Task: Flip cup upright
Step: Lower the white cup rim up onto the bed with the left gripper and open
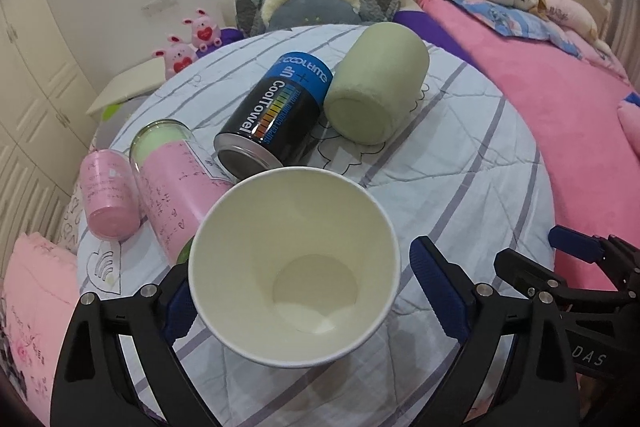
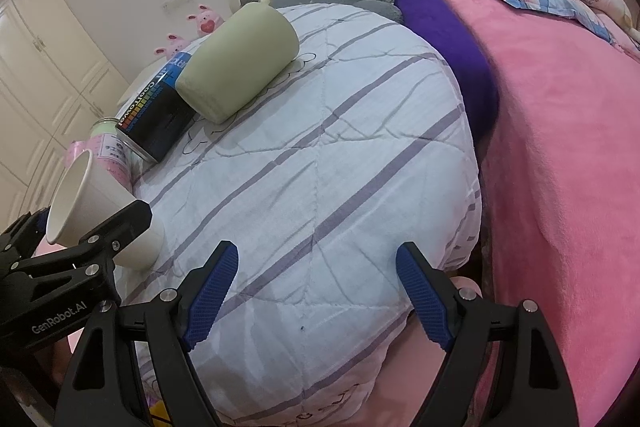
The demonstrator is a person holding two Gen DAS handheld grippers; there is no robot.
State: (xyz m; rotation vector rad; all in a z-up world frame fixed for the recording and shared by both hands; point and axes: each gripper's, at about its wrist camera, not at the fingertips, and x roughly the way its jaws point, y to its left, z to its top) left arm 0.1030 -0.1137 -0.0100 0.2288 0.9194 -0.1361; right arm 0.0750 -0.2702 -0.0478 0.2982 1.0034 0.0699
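Observation:
A white paper cup [image 1: 294, 267] stands between the fingers of my left gripper [image 1: 308, 291], mouth toward the camera. The left pad touches it; the right pad stands a small gap off its rim, so the jaws look open around it. In the right wrist view the cup [image 2: 100, 203] sits tilted on the striped quilt [image 2: 320, 187] with its base down, the left gripper's finger [image 2: 116, 227] across it. My right gripper [image 2: 316, 291] is open and empty over the quilt's front part.
A black and blue CoolTowel can [image 1: 276, 111], a green mug [image 1: 376, 87] on its side, a pink labelled jar [image 1: 176, 179] and a pink roll [image 1: 106, 195] lie behind the cup. A pink blanket [image 2: 560, 147] covers the bed at right.

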